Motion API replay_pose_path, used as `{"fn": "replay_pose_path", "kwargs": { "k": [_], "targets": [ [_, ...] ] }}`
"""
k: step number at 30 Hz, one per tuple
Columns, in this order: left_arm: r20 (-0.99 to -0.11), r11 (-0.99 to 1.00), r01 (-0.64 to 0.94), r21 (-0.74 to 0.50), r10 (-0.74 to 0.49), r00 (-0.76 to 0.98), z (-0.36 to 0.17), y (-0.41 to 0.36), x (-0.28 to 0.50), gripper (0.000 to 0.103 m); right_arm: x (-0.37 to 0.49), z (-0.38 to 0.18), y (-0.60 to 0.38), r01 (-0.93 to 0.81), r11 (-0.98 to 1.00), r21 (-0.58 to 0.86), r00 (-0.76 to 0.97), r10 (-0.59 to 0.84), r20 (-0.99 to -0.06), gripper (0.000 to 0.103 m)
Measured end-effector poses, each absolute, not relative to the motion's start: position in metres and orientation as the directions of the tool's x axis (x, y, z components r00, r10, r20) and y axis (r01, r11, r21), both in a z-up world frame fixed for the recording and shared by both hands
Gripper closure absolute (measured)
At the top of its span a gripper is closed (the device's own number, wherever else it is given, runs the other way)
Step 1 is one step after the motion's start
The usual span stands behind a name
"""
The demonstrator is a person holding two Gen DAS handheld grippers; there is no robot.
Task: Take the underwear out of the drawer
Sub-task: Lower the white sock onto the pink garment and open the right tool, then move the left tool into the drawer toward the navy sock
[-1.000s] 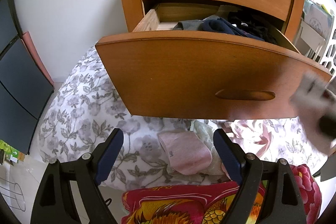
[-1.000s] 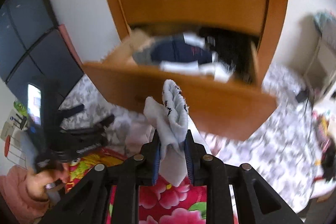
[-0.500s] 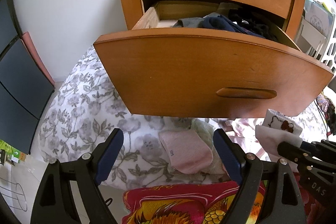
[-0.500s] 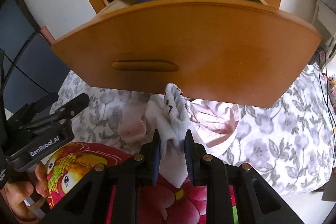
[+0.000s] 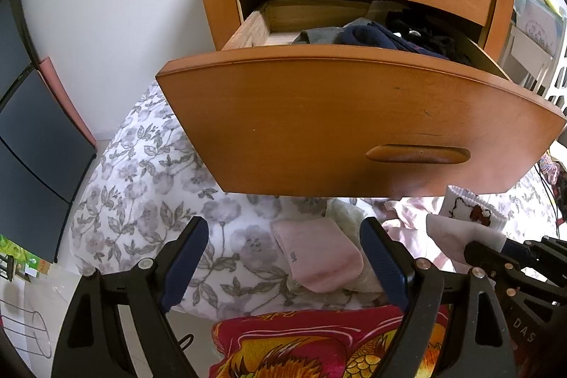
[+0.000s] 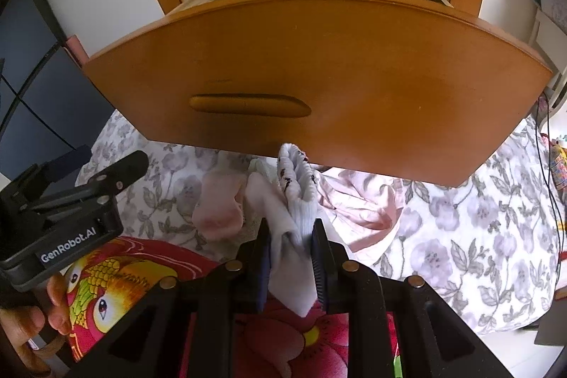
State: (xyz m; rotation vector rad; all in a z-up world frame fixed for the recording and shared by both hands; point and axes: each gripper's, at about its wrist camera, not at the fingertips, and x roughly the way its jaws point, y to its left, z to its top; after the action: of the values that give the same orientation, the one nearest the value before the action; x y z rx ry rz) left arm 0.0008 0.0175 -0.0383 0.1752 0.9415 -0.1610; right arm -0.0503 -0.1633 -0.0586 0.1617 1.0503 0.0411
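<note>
Right wrist view: right hand-held gripper [image 6: 290, 245] pinching white underwear [image 6: 296, 201], now lowered from drawer [image 6: 319, 77] height to bed [image 6: 460, 236] pile; release looks next. Left hand-held gripper [image 5: 283, 261] spread, empty, unmoved.

right tool [image 6: 290, 250] lowered, white garment [image 6: 296, 201] below drawer [image 6: 319, 66]

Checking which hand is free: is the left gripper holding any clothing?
No: the left gripper stands wide open with nothing between its pads, while the pink folded garment lies on the floral bedding beyond.
</note>
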Motion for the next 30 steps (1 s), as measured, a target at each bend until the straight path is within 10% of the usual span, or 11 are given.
{"fn": "replay_pose_path", "kwargs": {
  "k": [5, 10, 30],
  "targets": [
    [-0.813, 0.974, 0.214, 0.08, -0.06, 0.579, -0.039, 0.017, 0.001, 0.015, -0.049, -0.061, -0.166, 0.064, 0.985, 0.161, 0.488, 0.109, -0.866, 0.077],
    [-0.813, 0.974, 0.213, 0.078, -0.061, 0.579, -0.039, 0.017, 0.001, 0.015, -0.048, -0.061, -0.164, 0.07, 0.987, 0.148, 0.478, 0.097, -0.873, 0.048],
    [-0.815, 0.974, 0.216, 0.069, -0.07, 0.575, -0.039, 0.017, 0.001, 0.015, -0.056, -0.05, -0.167, 0.107, 0.989, 0.097, 0.534, 0.025, -0.845, 0.006]
  ]
}}
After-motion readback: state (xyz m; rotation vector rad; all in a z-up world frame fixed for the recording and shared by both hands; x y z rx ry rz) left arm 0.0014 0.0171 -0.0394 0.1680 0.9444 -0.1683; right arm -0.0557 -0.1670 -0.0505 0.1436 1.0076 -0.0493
